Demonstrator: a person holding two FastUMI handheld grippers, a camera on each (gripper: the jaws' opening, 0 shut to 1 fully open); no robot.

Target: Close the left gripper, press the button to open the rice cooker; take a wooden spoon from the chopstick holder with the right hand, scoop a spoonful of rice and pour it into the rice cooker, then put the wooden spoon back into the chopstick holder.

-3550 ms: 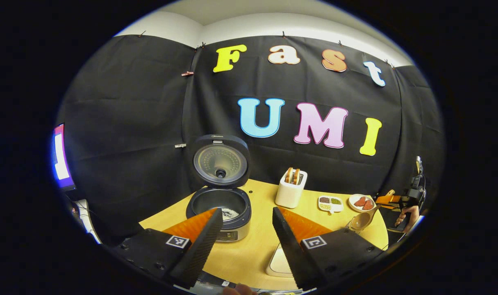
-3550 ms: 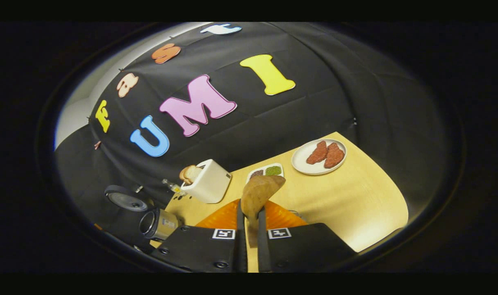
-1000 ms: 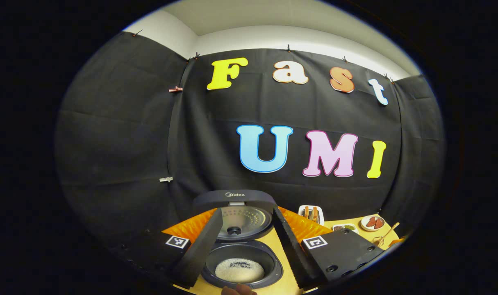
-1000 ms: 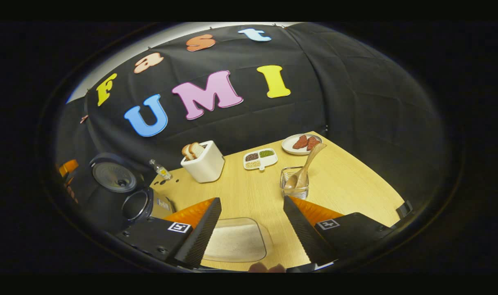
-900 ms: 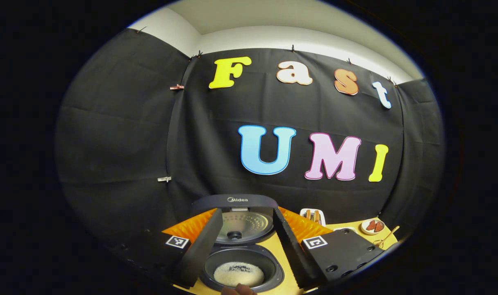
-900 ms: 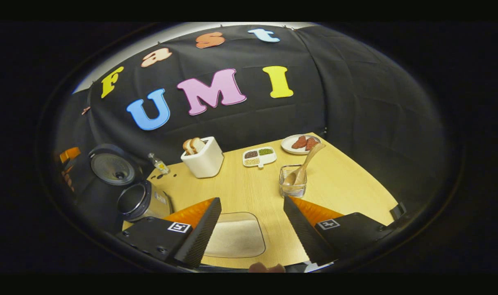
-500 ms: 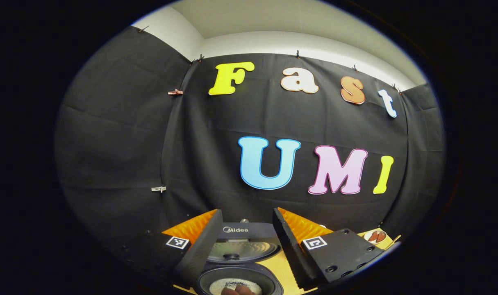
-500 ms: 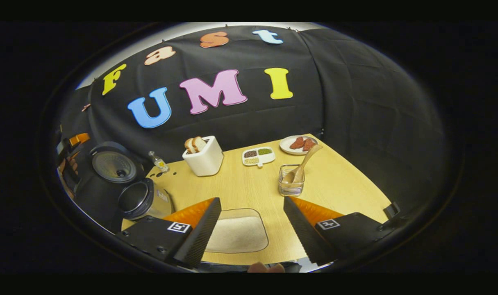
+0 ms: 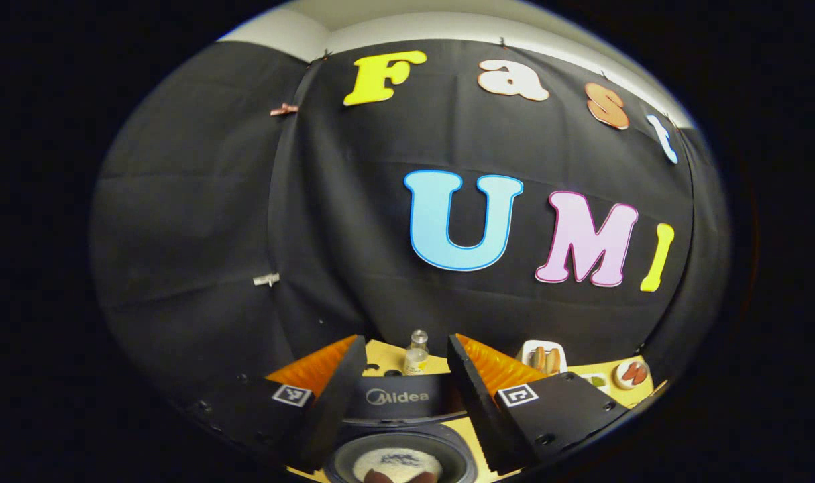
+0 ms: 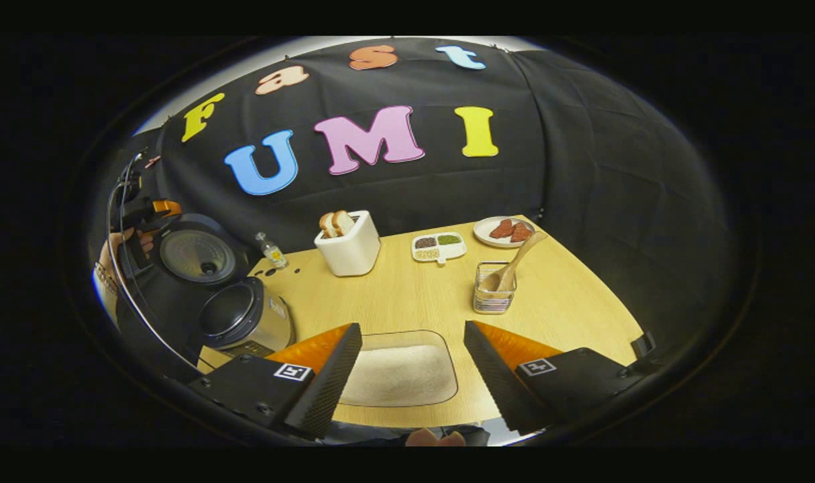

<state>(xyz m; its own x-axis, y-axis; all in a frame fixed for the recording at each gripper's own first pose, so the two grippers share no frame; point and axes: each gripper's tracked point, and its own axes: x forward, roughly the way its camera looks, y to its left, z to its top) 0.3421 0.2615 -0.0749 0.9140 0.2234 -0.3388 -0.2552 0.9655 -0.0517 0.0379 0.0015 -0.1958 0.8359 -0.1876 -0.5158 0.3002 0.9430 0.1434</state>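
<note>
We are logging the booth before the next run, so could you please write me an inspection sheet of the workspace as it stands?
Surface: wooden table, no spills seen.
Job's things: rice cooker open, lid up, rice in the pot; wooden spoon leaning in the wire chopstick holder; tray of rice at the near edge.
Clutter: toaster with bread, divided dish, plate with red pieces, small bottle.
Grippers: left gripper open, above the cooker's lid; right gripper open, empty, over the tray.
Cables: one looping by the hand at the cooker.
Surroundings: black cloth wall.
</note>
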